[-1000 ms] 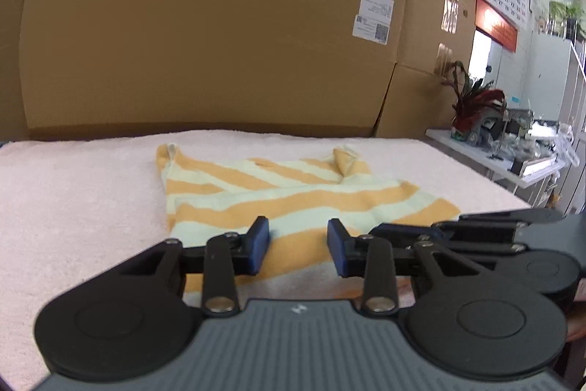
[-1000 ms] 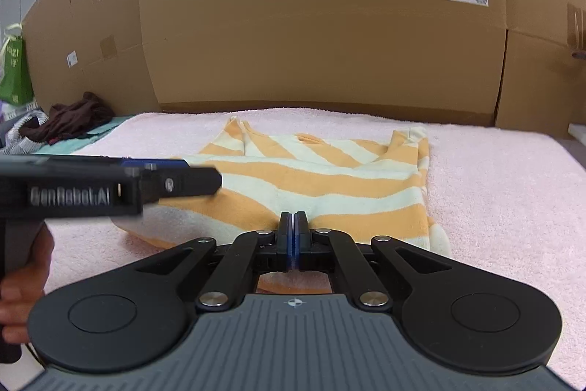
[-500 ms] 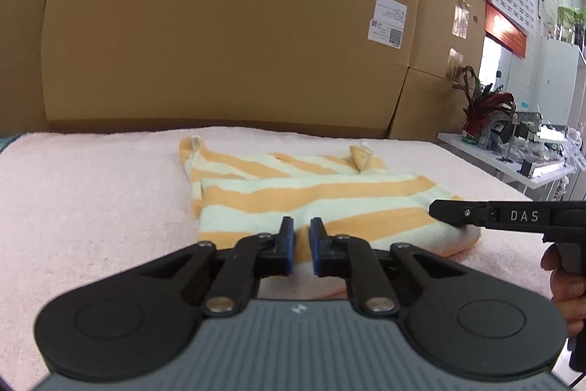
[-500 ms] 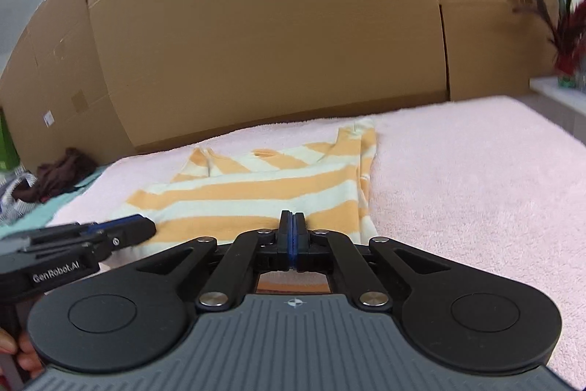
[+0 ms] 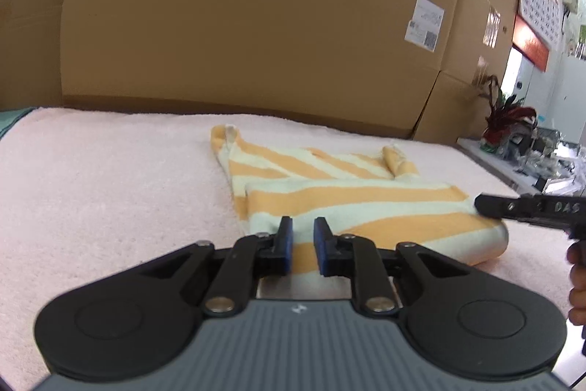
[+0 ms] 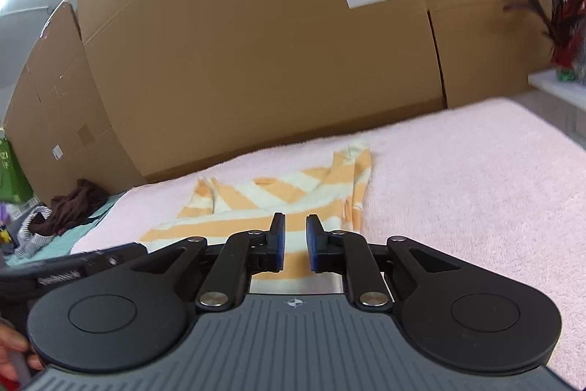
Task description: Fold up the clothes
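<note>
Looking along my left gripper (image 5: pixel 302 246), I see its blue-padded jaws parted by a narrow gap with nothing between them, hovering just short of the near edge of an orange-and-cream striped top (image 5: pixel 351 196). The top lies on a pale pink towel-covered table (image 5: pixel 110 185), with big cardboard boxes (image 5: pixel 256 24) standing behind. Its lower part is doubled up over the body: a rounded fold runs along the near edge, and the two shoulder straps point away toward the boxes. Further right in that view, the tip of my right gripper reaches the top's right corner; whether it touches the cloth I cannot tell.

Through my right gripper (image 6: pixel 292 246), the jaws are likewise slightly apart and empty, poised near the same striped top, which here lies left of centre on the towel. A dark heap of other clothes (image 6: pixel 73 204) sits off the table's far left end.

I judge one fold is in place. The top is still a broad rectangle, so further folds probably remain, though this could pass for finished.
</note>
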Demonstrator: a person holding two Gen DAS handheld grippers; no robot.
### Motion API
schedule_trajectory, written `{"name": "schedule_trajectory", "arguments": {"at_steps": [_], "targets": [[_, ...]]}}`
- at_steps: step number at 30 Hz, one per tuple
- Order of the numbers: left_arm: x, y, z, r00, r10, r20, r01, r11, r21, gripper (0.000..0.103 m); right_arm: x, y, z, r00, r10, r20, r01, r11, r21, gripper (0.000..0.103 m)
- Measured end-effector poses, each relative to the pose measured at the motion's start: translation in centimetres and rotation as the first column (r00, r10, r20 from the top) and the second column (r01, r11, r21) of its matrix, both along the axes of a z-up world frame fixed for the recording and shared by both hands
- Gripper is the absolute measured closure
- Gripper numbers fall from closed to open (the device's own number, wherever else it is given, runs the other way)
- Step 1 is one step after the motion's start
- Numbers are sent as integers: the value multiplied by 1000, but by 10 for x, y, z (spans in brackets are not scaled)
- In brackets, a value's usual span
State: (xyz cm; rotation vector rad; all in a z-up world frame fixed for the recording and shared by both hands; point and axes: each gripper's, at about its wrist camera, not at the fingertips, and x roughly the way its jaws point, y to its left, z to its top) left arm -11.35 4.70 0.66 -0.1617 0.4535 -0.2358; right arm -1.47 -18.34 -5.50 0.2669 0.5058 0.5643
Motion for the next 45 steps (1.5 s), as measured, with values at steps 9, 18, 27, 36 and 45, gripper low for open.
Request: {"name": "schedule_trajectory", "arguments": {"at_steps": [9, 18, 27, 36, 45], "targets": [[37, 29, 14, 999, 8, -44, -9, 1000, -23, 57, 17, -13, 17, 1000, 5, 27, -6, 999, 32, 75], [106, 73, 6, 991, -2, -135, -12, 995, -103, 63, 63, -22, 8, 991, 9, -132, -10, 1000, -6, 75], [158, 74, -4, 987, -64, -145, 49, 993, -110, 62, 124, -13, 1, 966, 71, -248, -50, 994, 93, 55], [178, 85, -13, 984, -95, -153, 67, 982, -179, 50, 155, 4, -11, 969, 143, -202, -137, 990, 47, 49], [204, 87, -15, 969, -201, -146, 164, 959, -229, 35, 189, 11, -16, 948, 272, -164, -256, 960, 112, 40]]}}
